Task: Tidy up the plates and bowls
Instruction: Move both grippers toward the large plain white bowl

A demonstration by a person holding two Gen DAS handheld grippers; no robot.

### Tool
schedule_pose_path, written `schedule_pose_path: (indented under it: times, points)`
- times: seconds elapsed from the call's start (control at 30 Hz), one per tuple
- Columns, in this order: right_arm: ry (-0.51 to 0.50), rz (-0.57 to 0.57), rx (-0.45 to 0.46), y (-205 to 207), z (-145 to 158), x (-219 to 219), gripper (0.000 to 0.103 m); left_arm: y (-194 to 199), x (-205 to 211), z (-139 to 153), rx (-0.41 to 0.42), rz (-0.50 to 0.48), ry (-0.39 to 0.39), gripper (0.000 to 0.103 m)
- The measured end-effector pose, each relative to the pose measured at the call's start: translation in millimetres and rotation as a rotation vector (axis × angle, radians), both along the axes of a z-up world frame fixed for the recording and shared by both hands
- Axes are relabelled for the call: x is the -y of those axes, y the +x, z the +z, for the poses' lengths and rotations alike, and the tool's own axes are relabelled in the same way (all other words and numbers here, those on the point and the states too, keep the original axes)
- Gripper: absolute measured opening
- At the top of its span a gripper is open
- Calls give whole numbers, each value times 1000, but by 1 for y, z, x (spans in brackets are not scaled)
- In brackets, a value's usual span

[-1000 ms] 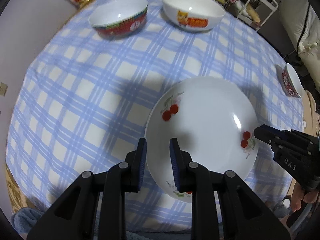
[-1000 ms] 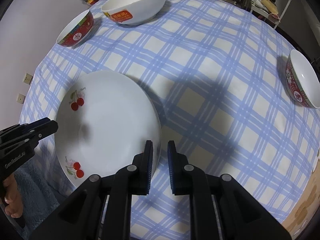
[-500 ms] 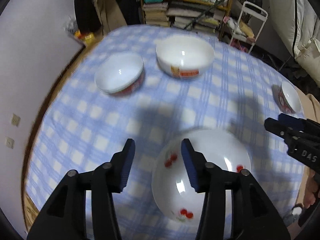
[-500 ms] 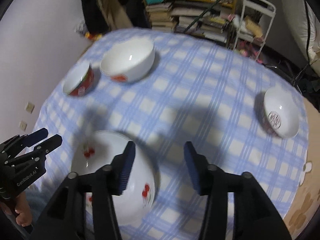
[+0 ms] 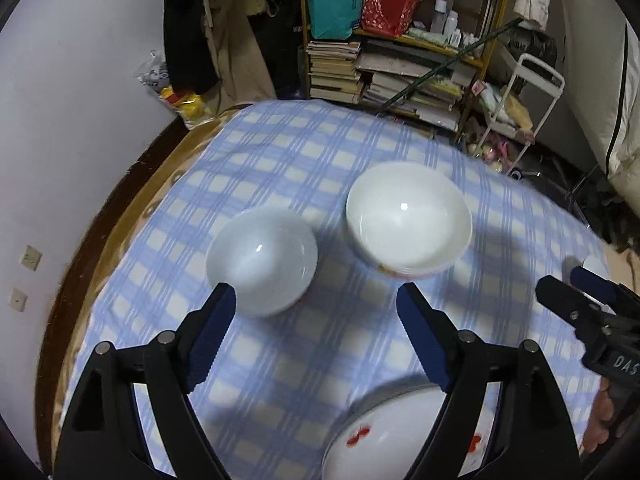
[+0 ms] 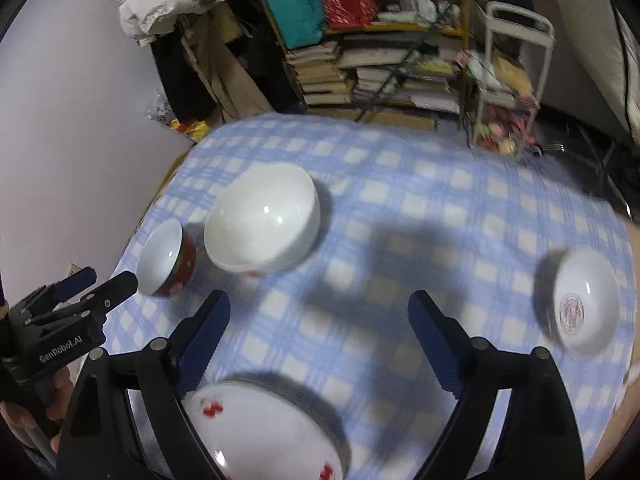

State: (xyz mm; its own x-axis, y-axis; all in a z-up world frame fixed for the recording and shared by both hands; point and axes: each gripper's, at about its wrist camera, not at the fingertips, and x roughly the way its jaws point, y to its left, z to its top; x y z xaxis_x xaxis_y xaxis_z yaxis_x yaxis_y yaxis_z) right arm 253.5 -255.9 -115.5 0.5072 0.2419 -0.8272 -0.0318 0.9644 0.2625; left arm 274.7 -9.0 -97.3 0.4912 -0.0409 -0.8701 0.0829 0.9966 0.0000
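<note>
A white plate with red cherries lies on the blue-checked tablecloth near the front edge, below both grippers. My left gripper hangs above the cloth with its jaws opening and nothing between them. Beyond it stand a red-sided small bowl and a large white bowl. My right gripper is likewise opening and empty, above the plate. The right wrist view also shows the red bowl, the large bowl and a white bowl with a red stamp at the right.
Each gripper shows in the other's view, the right gripper and the left gripper, each held by a hand. Behind the table stand stacked books on a shelf, a white trolley and hanging clothes.
Both grippers have let go of the plate's rim, opened wide, risen and tipped up. The plate has slid to the bottom of both views and the room behind has come into sight.
</note>
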Motion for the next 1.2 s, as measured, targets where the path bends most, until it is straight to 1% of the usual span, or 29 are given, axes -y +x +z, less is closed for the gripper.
schedule_pose_path:
  times: [0.1,0.17,0.23,0.33,0.47,0.57,0.7,0.77,0.8,0.87,0.93,0.97,1.03,1.07,1.1,1.13,1.17,1.2]
  points:
    - [-34,9,38,17,0,-6,95,19,-5,-5,8,19,-40,82]
    - [-31,-4,41,27,-3,-7,95,28,-6,-7,6,14,-50,82]
    - [-18,-16,33,36,-5,-6,95,38,-8,-13,-15,26,-51,82]
    - [-24,-16,18,46,-9,-9,95,49,-12,-22,-55,35,-76,82]
    - [-25,-30,1,60,-17,-11,95,63,-9,-31,-78,27,-60,82]
    - [-18,-33,-11,74,-24,-13,95,74,-4,-33,-92,9,-76,82]
    - [2,-42,-20,87,-31,-15,95,95,1,-42,-136,12,-82,82]
    - [3,-36,-17,90,-35,-16,92,103,2,-49,-161,14,-82,82]
    - [-1,-31,-21,91,-38,-17,86,106,2,-51,-169,16,-78,81]
    - [-1,-22,-42,93,-46,-19,78,111,4,-59,-194,15,-81,81]
    - [19,-23,-71,95,-58,-17,71,112,6,-65,-210,17,-75,81]
    - [31,-24,-82,96,-63,-16,69,113,7,-69,-217,23,-64,81]
    - [49,-24,-113,99,-75,-16,60,114,8,-74,-214,43,-53,76]
    - [50,-19,-123,99,-79,-18,56,114,9,-77,-215,47,-56,70]
    - [44,-10,-136,101,-83,-20,46,114,10,-80,-219,47,-64,68]
    - [37,-1,-146,102,-87,-22,41,115,11,-81,-216,50,-63,67]
    - [40,5,-149,103,-90,-24,38,115,12,-83,-206,52,-57,63]
    - [48,13,-147,102,-92,-26,32,115,14,-85,-202,54,-47,56]
